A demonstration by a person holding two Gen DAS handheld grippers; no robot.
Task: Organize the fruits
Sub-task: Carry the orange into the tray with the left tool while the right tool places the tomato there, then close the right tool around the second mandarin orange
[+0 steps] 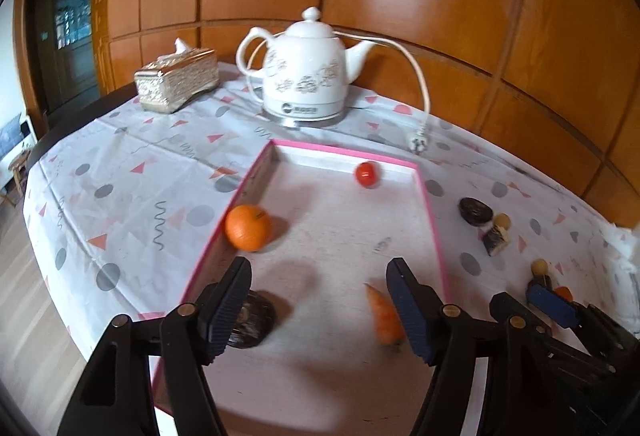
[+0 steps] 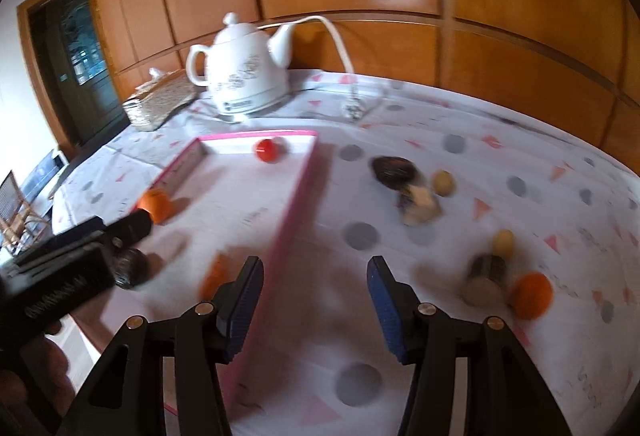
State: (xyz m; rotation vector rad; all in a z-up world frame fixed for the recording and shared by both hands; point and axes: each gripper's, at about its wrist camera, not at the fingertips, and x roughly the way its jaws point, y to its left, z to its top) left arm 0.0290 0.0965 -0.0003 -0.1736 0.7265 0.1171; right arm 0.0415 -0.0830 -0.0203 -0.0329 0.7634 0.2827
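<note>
A shallow pink-rimmed tray (image 1: 434, 220) lies on the patterned cloth. In it are an orange (image 1: 247, 228), a small red tomato (image 1: 367, 174), a dark brown fruit (image 1: 250, 324) and an orange carrot-like piece (image 1: 385, 318). My left gripper (image 1: 318, 310) hangs open over the tray's near end, nothing between its fingers. My right gripper (image 2: 315, 310) is open above the tray's right rim (image 2: 298, 203) and the cloth, holding nothing. On the cloth to the right lie a dark fruit (image 2: 393, 171), pale pieces (image 2: 420, 205), small yellow fruits (image 2: 444, 183) and an orange one (image 2: 531, 294).
A white electric kettle (image 1: 306, 75) with its cord and plug (image 1: 418, 143) stands behind the tray. A patterned tissue box (image 1: 176, 79) sits at the back left. Wooden wall panels close the back. The table's left edge drops to the floor.
</note>
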